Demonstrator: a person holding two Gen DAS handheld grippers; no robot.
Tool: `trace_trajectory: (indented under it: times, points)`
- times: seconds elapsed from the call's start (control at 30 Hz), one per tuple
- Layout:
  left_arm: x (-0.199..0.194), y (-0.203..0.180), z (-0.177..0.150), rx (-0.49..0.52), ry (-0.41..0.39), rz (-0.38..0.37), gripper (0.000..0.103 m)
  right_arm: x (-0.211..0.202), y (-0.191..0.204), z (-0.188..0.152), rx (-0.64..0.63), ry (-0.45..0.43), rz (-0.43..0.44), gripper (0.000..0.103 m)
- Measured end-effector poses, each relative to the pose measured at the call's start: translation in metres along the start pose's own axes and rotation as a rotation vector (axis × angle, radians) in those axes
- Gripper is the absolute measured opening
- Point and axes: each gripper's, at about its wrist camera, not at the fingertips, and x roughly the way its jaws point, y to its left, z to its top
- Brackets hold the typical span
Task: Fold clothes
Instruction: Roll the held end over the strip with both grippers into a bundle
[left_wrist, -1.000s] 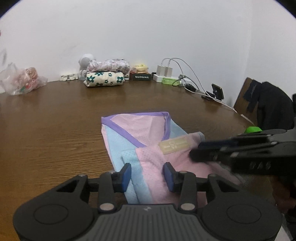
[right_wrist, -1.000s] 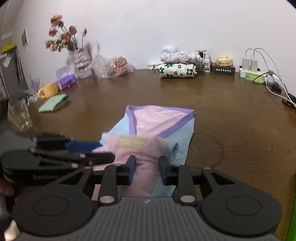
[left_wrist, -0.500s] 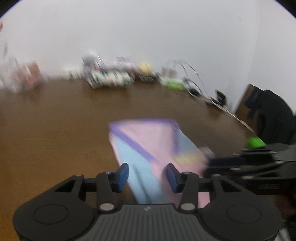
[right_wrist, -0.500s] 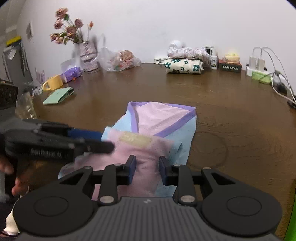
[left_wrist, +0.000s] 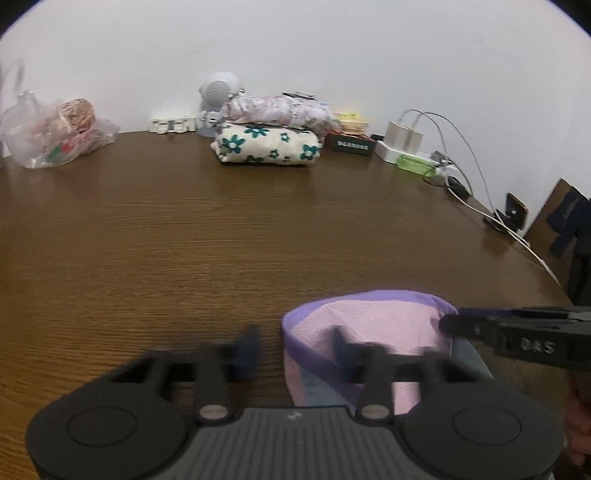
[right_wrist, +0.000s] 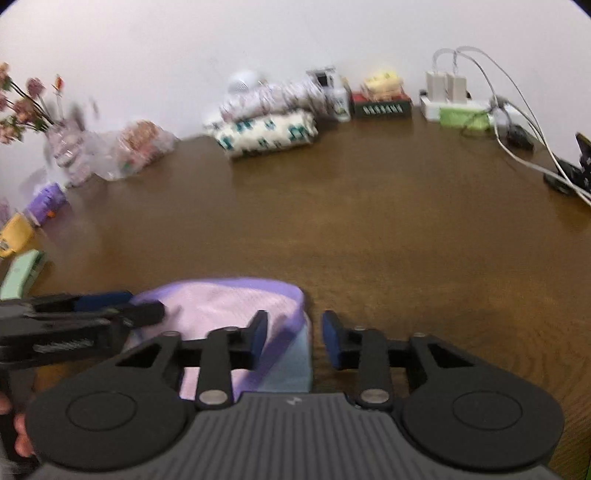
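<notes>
A pink and light-blue garment with purple trim (left_wrist: 373, 332) lies folded on the brown table, close under both grippers; it also shows in the right wrist view (right_wrist: 229, 306). My left gripper (left_wrist: 293, 350) is open, its right finger over the garment's left edge, its left finger over bare table. My right gripper (right_wrist: 293, 334) is open, astride the garment's right edge. Neither holds cloth. Each gripper shows from the side in the other's view, the right one (left_wrist: 517, 332) and the left one (right_wrist: 85, 314).
Two folded garments are stacked at the back (left_wrist: 266, 142), by a small fan (left_wrist: 218, 92), boxes, chargers and cables (left_wrist: 443, 147). A plastic bag (left_wrist: 55, 136) lies back left. Flowers (right_wrist: 22, 99) and small items stand at the left. A phone stand (left_wrist: 513, 214) sits right.
Both grippers have moved forward over the garment and opened wider. The garment now lies shorter, its near part folded over, with only the purple-edged end showing ahead of the fingers.
</notes>
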Motion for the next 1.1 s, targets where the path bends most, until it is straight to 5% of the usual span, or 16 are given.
trace_trajectory:
  times: [0.07, 0.3, 0.43, 0.53, 0.7, 0.73, 0.8, 0.87, 1.03, 1.1]
  points:
    - [0.000, 0.002, -0.001, -0.016, 0.003, -0.020, 0.004, -0.001, 0.000, -0.003, -0.012, -0.006, 0.002, 0.004]
    - [-0.070, -0.006, -0.005, 0.002, -0.147, -0.155, 0.003, -0.067, -0.006, -0.011, -0.032, -0.135, 0.071, 0.002]
    - [-0.116, -0.017, -0.048, 0.015, -0.172, -0.180, 0.002, -0.119, -0.014, -0.037, -0.091, -0.178, 0.158, 0.002]
    - [-0.136, -0.019, -0.094, -0.023, -0.146, -0.201, 0.003, -0.142, -0.018, -0.065, -0.156, -0.133, 0.184, 0.002]
    - [-0.154, -0.008, -0.137, -0.064, -0.097, -0.254, 0.017, -0.167, -0.015, -0.120, -0.325, -0.004, 0.226, 0.006]
    - [-0.160, -0.006, -0.139, -0.064, -0.106, -0.253, 0.019, -0.175, -0.016, -0.126, -0.337, -0.011, 0.230, 0.008]
    - [-0.175, -0.008, -0.133, -0.060, -0.160, -0.284, 0.041, -0.196, -0.018, -0.129, -0.335, -0.054, 0.244, 0.018]
    - [-0.187, -0.012, -0.124, -0.052, -0.215, -0.330, 0.047, -0.211, -0.018, -0.128, -0.321, -0.115, 0.273, 0.029]
    - [-0.160, -0.051, -0.111, 0.064, -0.194, -0.250, 0.045, -0.190, 0.005, -0.122, -0.290, -0.176, 0.278, 0.029]
    - [-0.142, -0.055, -0.112, 0.058, -0.124, -0.198, 0.030, -0.165, 0.016, -0.124, -0.287, -0.132, 0.248, 0.026]
